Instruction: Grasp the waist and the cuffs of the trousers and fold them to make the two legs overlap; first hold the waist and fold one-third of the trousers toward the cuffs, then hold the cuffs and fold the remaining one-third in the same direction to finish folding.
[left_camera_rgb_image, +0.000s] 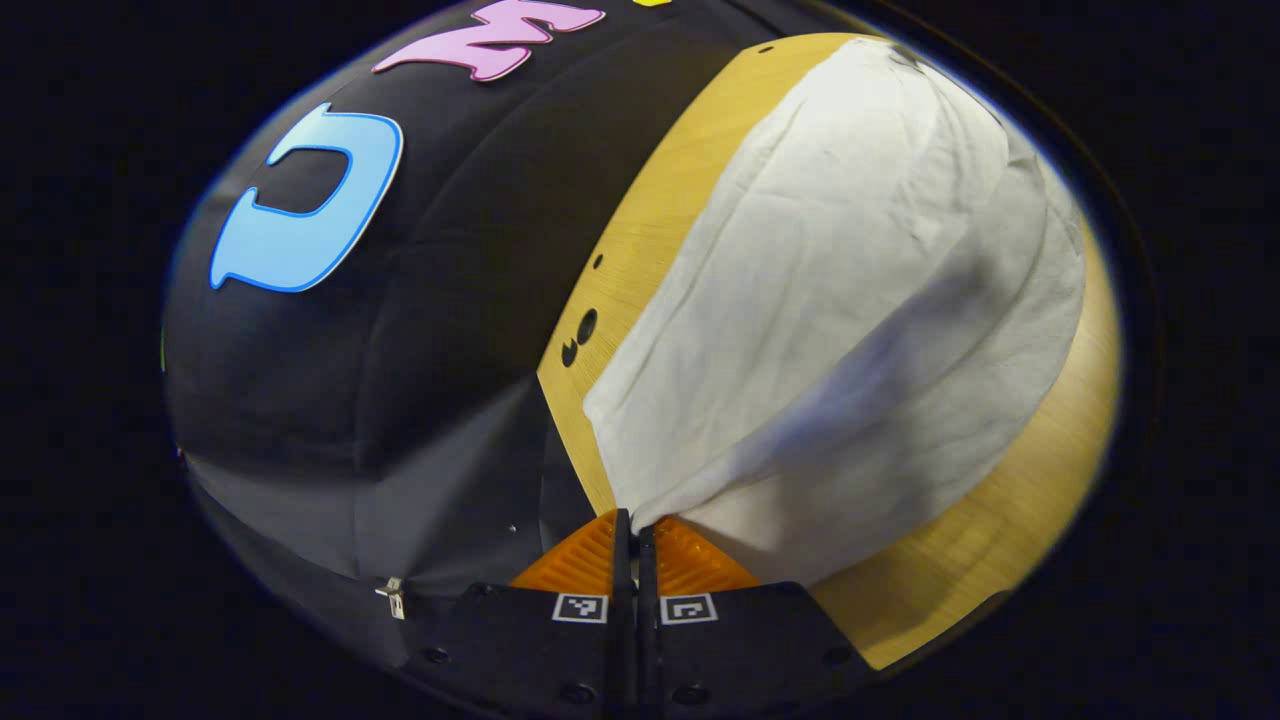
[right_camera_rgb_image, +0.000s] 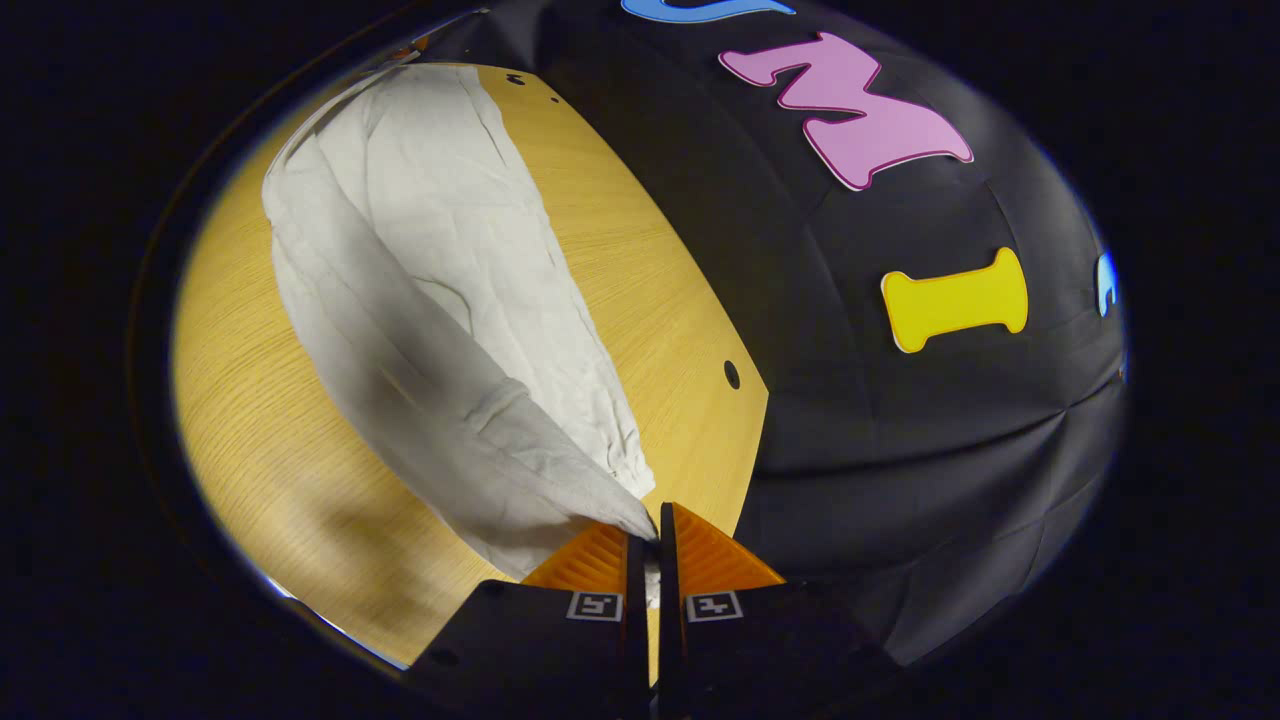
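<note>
Left gripper: in the left gripper view the left gripper (left_camera_rgb_image: 634, 525) sits at the bottom, its two fingers pressed together on a pinched corner of the white cotton trousers (left_camera_rgb_image: 850, 300); the cloth comes to a point right at the fingertips.
Cloth near the left gripper: from the pinch the fabric rises and fans out, a lifted fold with a soft shadow beneath it; which end of the garment this is cannot be told.
Right gripper: in the right gripper view the right gripper (right_camera_rgb_image: 650, 535) is closed likewise on a gathered corner of the trousers (right_camera_rgb_image: 440, 250), with a sliver of white cloth showing between its fingers.
Cloth near the right gripper: a shaded band of fabric runs up from the pinch along the near side, held off the surface, with a small seamed fold partway along it.
Trousers farther off: the rest lies flat and creased on the light wooden worktop (left_camera_rgb_image: 1020, 500), stretching away toward its far edge.
Worktop: bare wood (right_camera_rgb_image: 270, 420) shows on both sides of the garment; a few small dark holes (left_camera_rgb_image: 586, 326) sit near the edge beside the booth wall, one hole (right_camera_rgb_image: 731, 374) visible close to that same edge in the right gripper view.
Beyond: the black cloth wall (left_camera_rgb_image: 470, 250) stands just past the worktop's edge.
</note>
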